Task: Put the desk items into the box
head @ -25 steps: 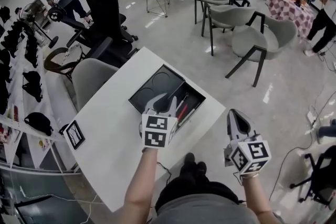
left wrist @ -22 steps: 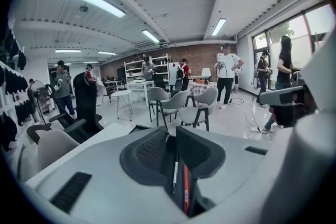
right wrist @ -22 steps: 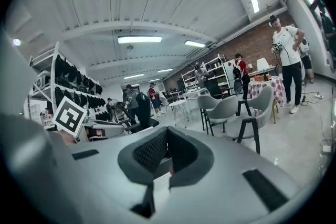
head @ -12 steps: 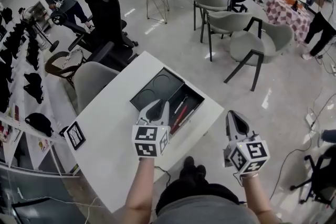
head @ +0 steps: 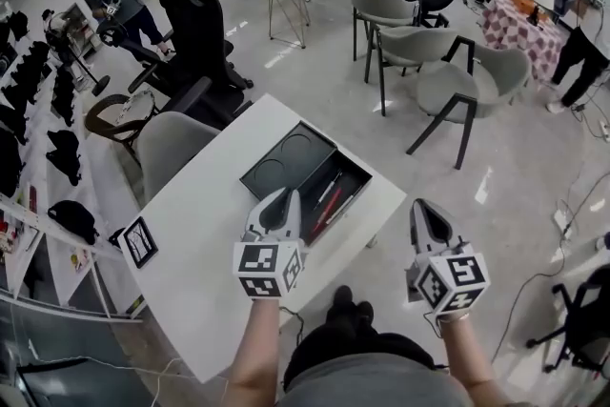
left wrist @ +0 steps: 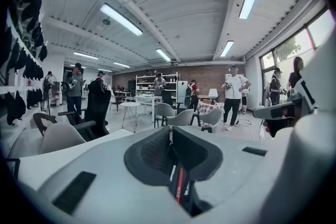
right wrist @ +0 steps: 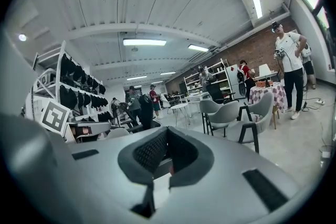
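A black box (head: pixel 284 154) lies on the white table (head: pixel 205 234), with several pens (head: pixel 329 195) in its right compartment. My left gripper (head: pixel 279 196) hovers just in front of the box's near edge. Its jaws are closing, almost together, with nothing between them. In the left gripper view its pads (left wrist: pixel 171 136) nearly meet, and a red pen (left wrist: pixel 179 189) shows through the slit below them. My right gripper (head: pixel 421 205) hangs beyond the table's right edge over the floor. It is shut and empty, and its pads (right wrist: pixel 167 136) meet in the right gripper view.
A small marker card (head: pixel 138 241) stands near the table's left edge. A grey chair (head: pixel 170 143) and a black office chair (head: pixel 195 24) sit behind the table. More grey chairs (head: pixel 457 71) stand on the right. People stand far off.
My left gripper has drawn back from over the box toward the table's near side, and its jaws have narrowed. The right gripper has barely moved.
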A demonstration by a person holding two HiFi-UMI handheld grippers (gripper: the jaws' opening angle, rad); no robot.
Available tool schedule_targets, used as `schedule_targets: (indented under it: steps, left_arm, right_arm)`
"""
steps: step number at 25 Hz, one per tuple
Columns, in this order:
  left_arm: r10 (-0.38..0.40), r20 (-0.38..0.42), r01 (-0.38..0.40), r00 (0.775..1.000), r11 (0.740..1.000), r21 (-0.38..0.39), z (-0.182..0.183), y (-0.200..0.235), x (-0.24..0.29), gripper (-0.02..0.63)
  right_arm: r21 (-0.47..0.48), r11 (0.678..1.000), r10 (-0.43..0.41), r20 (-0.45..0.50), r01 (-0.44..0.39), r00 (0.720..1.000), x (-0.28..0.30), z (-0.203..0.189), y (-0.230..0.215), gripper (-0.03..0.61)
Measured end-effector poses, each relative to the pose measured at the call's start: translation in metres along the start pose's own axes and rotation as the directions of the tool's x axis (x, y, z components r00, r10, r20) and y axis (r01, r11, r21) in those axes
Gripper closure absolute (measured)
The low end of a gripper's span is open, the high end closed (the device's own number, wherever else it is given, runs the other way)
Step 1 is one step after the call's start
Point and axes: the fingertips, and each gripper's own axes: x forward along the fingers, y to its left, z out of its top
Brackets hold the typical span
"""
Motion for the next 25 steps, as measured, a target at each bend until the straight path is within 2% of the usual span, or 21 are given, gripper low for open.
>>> schedule_targets:
  steps: [15,25]
  left_arm:
    - [0.023,0.058,-0.022,0.998,0.999,-0.024,0.002,0.012,-0.036,0.607]
    - [0.028,0.059,-0.027,0.998,0.999,-0.029,-0.001,0.010,-0.044,0.607]
  right_arm:
    - [-0.027,1.000,0.010,0.005,-0.010,1.000,-0.013,0.002,0.016,0.575]
    - [-0.084,0.996,0.019,-0.013,-0.020,1.000,-0.018,0.003,0.022,0.577]
